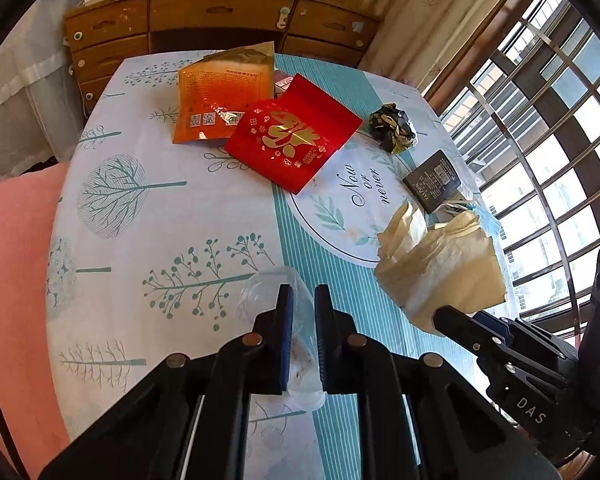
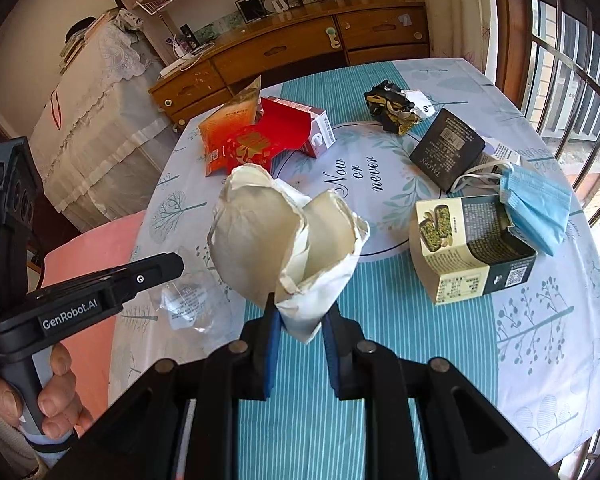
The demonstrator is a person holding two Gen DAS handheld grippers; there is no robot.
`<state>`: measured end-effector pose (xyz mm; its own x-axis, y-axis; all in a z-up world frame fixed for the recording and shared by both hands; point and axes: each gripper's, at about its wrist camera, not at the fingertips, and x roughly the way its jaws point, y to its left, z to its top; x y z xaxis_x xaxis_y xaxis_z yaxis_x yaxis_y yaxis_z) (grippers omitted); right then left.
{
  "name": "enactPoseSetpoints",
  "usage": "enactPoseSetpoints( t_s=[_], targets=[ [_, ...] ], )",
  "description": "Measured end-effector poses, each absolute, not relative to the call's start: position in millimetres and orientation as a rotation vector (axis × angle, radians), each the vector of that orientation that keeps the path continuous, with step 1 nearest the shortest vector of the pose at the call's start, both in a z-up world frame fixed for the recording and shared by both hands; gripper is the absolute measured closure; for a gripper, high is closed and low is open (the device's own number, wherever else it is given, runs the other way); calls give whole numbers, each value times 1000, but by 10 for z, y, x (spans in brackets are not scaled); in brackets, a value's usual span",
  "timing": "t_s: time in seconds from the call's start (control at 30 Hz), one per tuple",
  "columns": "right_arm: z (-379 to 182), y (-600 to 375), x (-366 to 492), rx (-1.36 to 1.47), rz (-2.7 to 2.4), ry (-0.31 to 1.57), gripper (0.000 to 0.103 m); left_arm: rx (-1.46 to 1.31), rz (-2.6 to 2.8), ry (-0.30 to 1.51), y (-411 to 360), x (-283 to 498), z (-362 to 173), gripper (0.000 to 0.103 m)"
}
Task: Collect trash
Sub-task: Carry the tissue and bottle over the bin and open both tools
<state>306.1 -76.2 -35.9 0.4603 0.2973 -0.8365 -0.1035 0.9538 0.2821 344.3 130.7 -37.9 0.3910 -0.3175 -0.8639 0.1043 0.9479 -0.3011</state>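
Clear wrapper (image 1: 300,344), lengthwise between pads

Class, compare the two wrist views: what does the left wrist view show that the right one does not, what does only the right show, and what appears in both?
Only the left wrist view: the left tool from behind, shut on a clear plastic wrapper.

Only the right wrist view: the open snack box, the red-and-white carton, a hand.

Both: the cream paper bag gripped by the right tool, red envelope, orange pouch, crumpled black-and-gold wrapper, black box, blue mask.

Tablecloth (image 2: 380,276) reads "Now or never"; black box (image 2: 446,148) "TALOPN"; left claw (image 2: 172,266) "GenRobot.AI".
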Motion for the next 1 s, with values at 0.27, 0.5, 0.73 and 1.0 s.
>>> enactPoseSetpoints(
  t_s=[0.27, 0.5, 0.73, 1.0],
  targets=[
    [-286, -853, 2785, 189, 306, 1053, 84, -266, -207, 1126, 1348, 3152, -326, 95],
    [-159, -1020, 2526, 219, 307, 1015, 84, -223, -238, 1089, 1219, 2886, 10, 96],
    [25, -1215, 2155, 199, 357, 983, 84, -174, -245, 1009, 967, 2441, 511, 96],
    [229, -1620, 1572, 152, 452, 977, 83, -175, -218, 933, 499, 1634, 891, 96]
  ],
)
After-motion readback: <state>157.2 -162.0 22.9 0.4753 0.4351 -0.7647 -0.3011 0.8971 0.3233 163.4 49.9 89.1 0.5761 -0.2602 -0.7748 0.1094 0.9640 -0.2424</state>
